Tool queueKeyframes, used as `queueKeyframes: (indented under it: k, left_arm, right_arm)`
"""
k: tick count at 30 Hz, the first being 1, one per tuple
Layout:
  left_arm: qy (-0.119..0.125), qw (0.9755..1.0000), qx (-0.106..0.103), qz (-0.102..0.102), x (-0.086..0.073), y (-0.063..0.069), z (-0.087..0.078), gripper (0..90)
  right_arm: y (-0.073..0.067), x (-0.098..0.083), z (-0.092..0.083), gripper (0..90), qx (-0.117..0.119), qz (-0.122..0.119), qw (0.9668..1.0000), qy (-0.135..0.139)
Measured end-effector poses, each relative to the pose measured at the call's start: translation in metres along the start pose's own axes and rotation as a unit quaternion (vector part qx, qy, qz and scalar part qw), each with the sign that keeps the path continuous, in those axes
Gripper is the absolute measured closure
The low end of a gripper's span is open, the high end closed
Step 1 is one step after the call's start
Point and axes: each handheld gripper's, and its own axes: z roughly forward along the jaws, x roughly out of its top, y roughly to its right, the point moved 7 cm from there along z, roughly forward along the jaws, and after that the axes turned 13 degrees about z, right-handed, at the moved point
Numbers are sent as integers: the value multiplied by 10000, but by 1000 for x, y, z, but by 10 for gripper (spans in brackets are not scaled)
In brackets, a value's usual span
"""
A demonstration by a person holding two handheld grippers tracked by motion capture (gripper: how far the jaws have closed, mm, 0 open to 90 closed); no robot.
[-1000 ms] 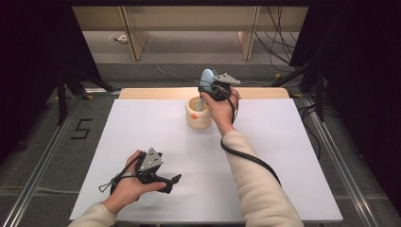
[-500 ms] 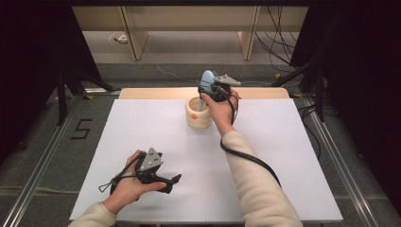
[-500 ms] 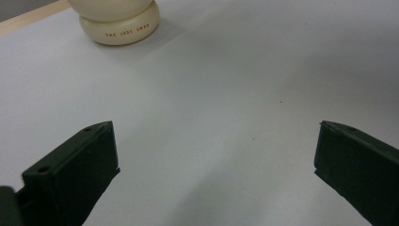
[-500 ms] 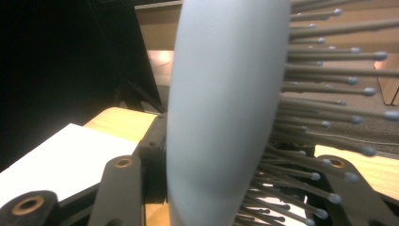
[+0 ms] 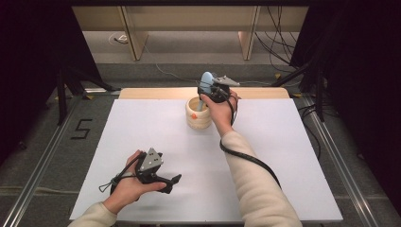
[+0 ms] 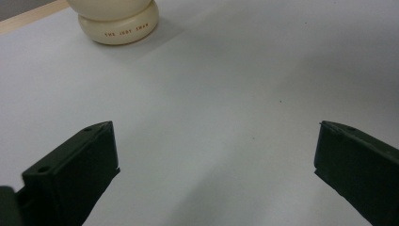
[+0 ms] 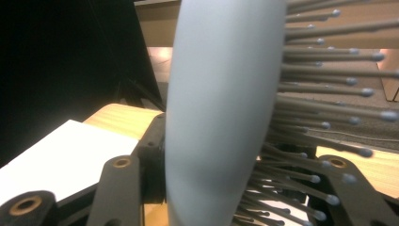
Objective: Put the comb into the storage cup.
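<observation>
From the high view, the right gripper (image 5: 211, 90) holds a pale blue hairbrush (image 5: 205, 85) upright over the cream cup (image 5: 198, 113), probably to stand its handle inside. The left gripper (image 5: 176, 178) rests on the white table (image 5: 283, 156), well apart.

In the left gripper view, its jaws stand wide and empty; the cup (image 6: 117, 21) is far ahead.

In the right gripper view, the hairbrush (image 7: 221, 113) sits between the jaws, one on its smooth back, one among the bristles.

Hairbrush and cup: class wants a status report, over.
Right gripper shut on the pale blue hairbrush, handle down in the cream cup. Left gripper open, idle over the white table. Nothing in the way.
</observation>
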Motion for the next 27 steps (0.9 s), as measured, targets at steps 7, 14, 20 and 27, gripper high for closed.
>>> queueKeyframes:
  k: [7,14,20,27]
  left_arm:
    - [-5,10000,-1,-1,0,0,0,0]
    - [-11,10000,-6,2,0,1,0,0]
    - [-9,10000,-4,10,0,1,1,0]
    - [-15,10000,-1,14,0,1,1,0]
  right_arm:
    - [3,3,-2,468,8,74,10000,-2]
    - [9,3,-4,441,-38,107,9999,-10]
    - [18,2,-6,390,-114,200,9997,-90]
    - [26,-3,-7,367,-188,269,9993,-192]
